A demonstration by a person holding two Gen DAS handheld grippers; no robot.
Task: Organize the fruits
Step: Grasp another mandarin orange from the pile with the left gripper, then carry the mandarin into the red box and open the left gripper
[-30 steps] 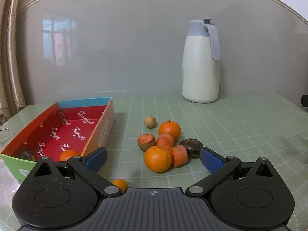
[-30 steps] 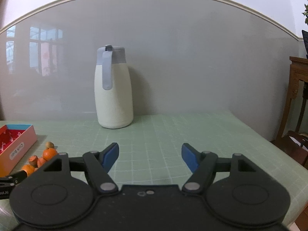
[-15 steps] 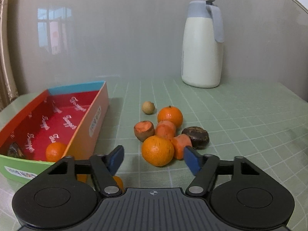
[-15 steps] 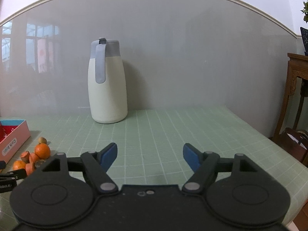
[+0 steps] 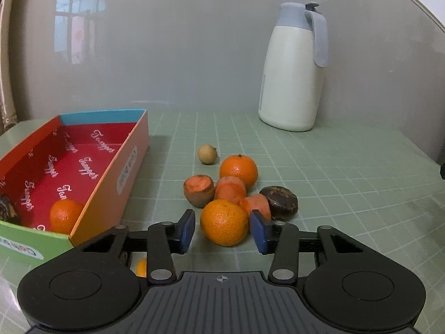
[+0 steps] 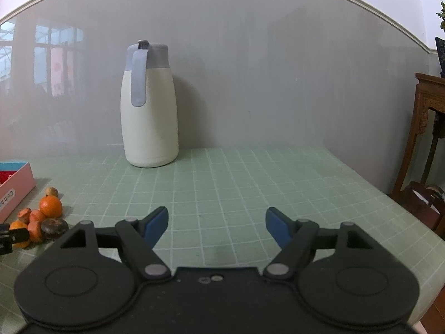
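Left gripper (image 5: 222, 232): jaws closing around the near mandarin (image 5: 224, 222), not yet pressing; slim gaps at both blue pads.
Right gripper (image 6: 216, 224): jaws spread and opening, nothing between, bare desk (image 6: 250, 183) ahead.
Fruit heap: crowded just beyond the left jaws; cut piece (image 5: 255, 205) touching the near mandarin, by the right pad; dark fruit (image 5: 279, 202) right of that; far mandarin (image 5: 238, 169) and small tan fruit (image 5: 207, 154) further out.
Box (image 5: 116, 178): left of the left jaws, long wall near the left pad; one mandarin (image 5: 65, 218) inside.
Open room: wide desk right of the heap, up to the jug (image 5: 293, 66) by the wall.
Hidden: orange object (image 5: 141, 267) under the left gripper, mostly covered; dark item at the box's left edge cut off, unclear.
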